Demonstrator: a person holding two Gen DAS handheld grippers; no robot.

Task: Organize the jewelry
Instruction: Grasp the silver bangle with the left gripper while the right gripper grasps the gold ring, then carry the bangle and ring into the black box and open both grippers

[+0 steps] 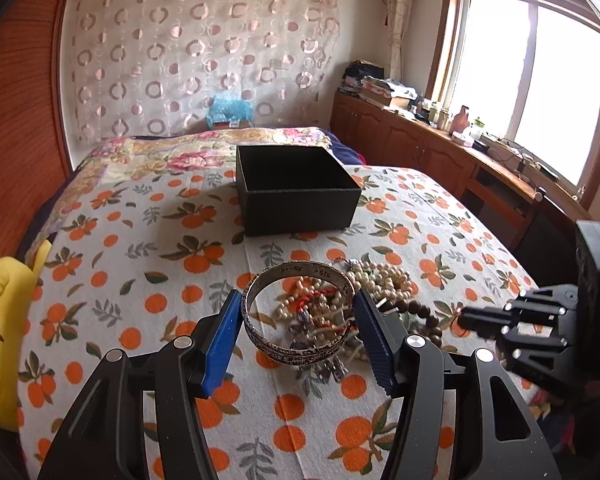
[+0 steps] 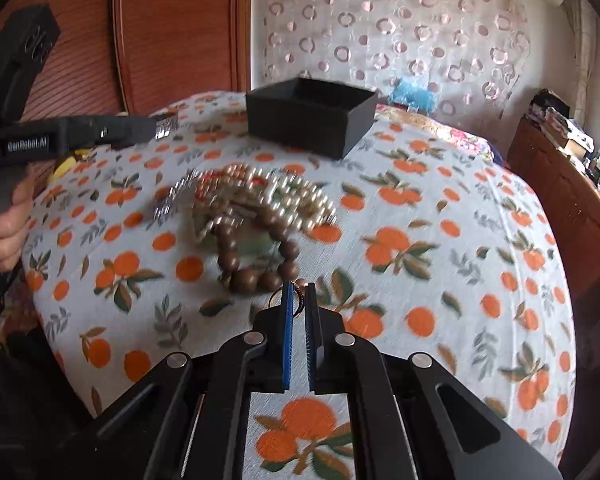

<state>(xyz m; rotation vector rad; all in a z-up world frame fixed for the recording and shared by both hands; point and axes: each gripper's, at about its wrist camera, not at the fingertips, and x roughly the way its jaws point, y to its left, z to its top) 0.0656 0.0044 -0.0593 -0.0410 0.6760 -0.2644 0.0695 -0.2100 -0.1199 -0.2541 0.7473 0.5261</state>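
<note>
The left tongs pinch the silver bangle above the jewelry pile on the bed; the right tongs, pressed together, nip a small ring. Best carry both level and release inside the black box

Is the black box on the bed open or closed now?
Open. The black box has no lid on it: the left wrist view shows its dark inside walls. Its bottom is hidden.
</note>
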